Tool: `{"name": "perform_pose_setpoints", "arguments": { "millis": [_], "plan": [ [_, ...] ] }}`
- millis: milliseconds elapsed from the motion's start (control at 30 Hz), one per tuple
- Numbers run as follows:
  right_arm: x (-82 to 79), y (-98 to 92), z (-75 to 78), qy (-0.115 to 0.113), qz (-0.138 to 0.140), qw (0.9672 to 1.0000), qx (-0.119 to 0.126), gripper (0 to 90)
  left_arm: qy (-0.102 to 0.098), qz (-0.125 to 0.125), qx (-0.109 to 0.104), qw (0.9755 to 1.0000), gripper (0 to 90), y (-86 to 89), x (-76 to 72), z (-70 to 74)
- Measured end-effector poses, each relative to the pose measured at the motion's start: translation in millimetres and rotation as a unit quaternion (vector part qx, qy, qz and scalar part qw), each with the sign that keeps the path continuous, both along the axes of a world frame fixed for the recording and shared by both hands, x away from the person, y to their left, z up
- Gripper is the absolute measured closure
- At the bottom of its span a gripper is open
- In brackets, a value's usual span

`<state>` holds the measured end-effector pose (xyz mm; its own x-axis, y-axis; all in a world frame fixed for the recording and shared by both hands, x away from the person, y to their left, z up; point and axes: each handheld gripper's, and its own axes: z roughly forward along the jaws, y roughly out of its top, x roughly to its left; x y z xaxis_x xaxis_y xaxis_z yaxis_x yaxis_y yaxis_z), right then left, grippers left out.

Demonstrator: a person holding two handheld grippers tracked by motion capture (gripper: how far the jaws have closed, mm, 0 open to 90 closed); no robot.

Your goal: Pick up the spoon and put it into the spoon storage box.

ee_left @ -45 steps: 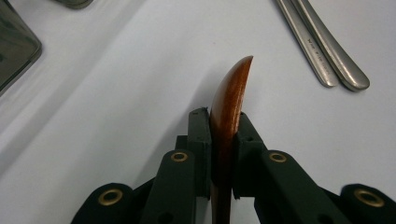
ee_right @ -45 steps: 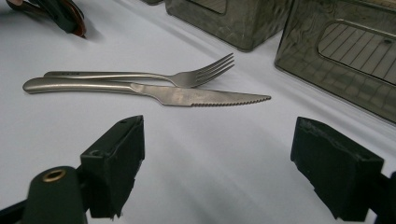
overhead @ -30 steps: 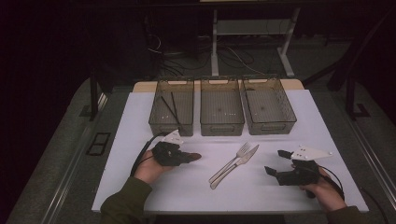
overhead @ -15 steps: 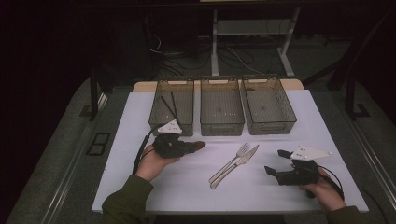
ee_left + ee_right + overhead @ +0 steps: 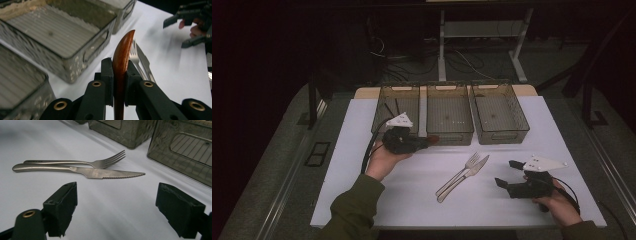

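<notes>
A: From the left gripper view, our left gripper (image 5: pixel 119 82) is clenched on a smooth, curved brown wooden utensil (image 5: pixel 123 52), edge-on between the pads. From the high view, we see it held above the sheet in front of the left bin (image 5: pixel 395 112), tip toward the middle bin (image 5: pixel 450 116).

B: Our right gripper (image 5: pixel 116 207) is released, jaws wide over bare white sheet (image 5: pixel 105 202). Ahead lie a steel fork (image 5: pixel 100 163) and serrated knife (image 5: pixel 100 173), touching side by side, near the ribbed translucent bins.

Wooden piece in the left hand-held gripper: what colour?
Reddish-brown wooden piece, clearest in the left gripper view.
</notes>
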<state>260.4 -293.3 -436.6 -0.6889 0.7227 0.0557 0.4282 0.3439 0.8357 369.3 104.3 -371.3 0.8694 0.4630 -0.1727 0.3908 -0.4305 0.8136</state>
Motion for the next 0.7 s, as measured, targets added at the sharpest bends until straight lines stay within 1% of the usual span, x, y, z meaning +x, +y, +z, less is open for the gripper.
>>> {"name": "perform_pose_setpoints", "arguments": {
  "millis": [233, 267, 300, 333, 400, 467, 600, 700],
  "plan": [
    [-0.1, 0.0, 0.3, 0.0, 0.0, 1.0, 0.001, 16.9, -0.009, -0.002, -0.007, 0.9999, 80.2, -16.1, 13.7, 12.4],
    [0.0, 0.0, 0.3, 0.0, 0.0, 1.0, 0.001, 16.9, -0.013, -0.008, -0.005, 0.9999, 80.2, -17.7, 16.8, 14.8],
    [-0.1, 0.0, 0.4, 0.0, 0.0, 1.0, 0.001, 16.9, -0.013, -0.005, -0.01, 0.9998, 80.2, -20.5, 18.7, 16.7],
    [-0.2, 0.0, 0.4, -0.001, 0.001, 1.0, 0.0, 16.9, -0.014, -0.004, -0.01, 0.9998, 80.2, -22.7, 21.0, 18.8],
    [-0.3, -0.1, 0.5, -0.001, 0.0, 1.0, 0.002, 16.9, -0.015, -0.005, -0.011, 0.9998, 80.2, -27.0, 27.4, 23.0],
    [-0.3, -0.4, 0.4, -0.001, -0.001, 1.0, 0.001, 16.9, -0.015, -0.003, -0.016, 0.9998, 80.2, -30.9, 32.8, 25.1],
    [-0.3, -0.7, 0.5, 0.0, -0.001, 1.0, 0.002, 16.9, -0.017, -0.003, -0.013, 0.9998, 80.2, -41.3, 45.7, 30.5],
    [-0.3, -0.9, 0.5, 0.0, -0.001, 1.0, 0.002, 16.9, -0.019, -0.003, -0.016, 0.9997, 80.2, -48.3, 56.0, 35.4]
  ]
}}
